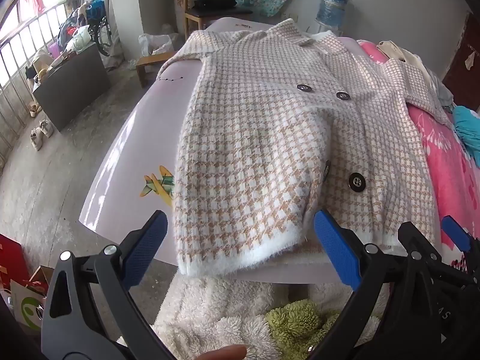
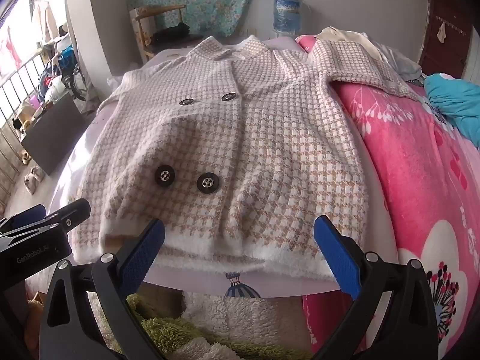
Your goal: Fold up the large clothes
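— Where did we have the cardigan at that point?

— Flat on the pale board, buttons up, collar at the far end and the white hem nearest us. One sleeve lay out over the pink blanket on the right; the other hung off the board's far left edge.

— And our tongs?

— Both wide, nothing between the pads. The left gripper hung above the hem's left corner, the right gripper over the middle of the hem, neither touching the knit as far as we could judge.

— How did we think the grab should go?

— Pinch both layers at the hem — the fluffy trim is thick, so a shallow bite would likely slip. We reckoned each tong should take a corner, well apart, so the fabric lifts evenly and the front panels don't slide open.

— Pose?

— Both tilted steeply down towards the board, side by side, the right one's finger showing at the edge of the left view.
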A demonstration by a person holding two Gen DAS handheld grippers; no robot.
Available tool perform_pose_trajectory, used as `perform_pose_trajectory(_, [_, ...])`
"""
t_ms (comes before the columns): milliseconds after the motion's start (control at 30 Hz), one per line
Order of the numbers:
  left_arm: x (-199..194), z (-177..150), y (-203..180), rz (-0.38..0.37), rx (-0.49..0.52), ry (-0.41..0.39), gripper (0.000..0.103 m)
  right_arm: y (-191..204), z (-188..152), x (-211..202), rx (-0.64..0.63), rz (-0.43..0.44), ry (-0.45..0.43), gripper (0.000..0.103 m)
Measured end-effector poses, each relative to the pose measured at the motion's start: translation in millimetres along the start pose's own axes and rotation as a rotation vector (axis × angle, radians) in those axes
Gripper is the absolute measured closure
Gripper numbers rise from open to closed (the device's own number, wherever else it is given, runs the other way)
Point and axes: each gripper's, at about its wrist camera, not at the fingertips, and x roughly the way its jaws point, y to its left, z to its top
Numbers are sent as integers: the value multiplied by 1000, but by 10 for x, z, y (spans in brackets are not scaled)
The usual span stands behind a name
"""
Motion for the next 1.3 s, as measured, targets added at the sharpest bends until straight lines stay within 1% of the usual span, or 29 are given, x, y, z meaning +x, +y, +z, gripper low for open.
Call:
perform_pose_trajectory(800, [1,-5,1,5,1,-6,8,7,15,10,0,-1,8,6])
perform_pose_trajectory(1300, [-70,19,49,5,1,-11,8,8,8,-27,-2,-1,4,6])
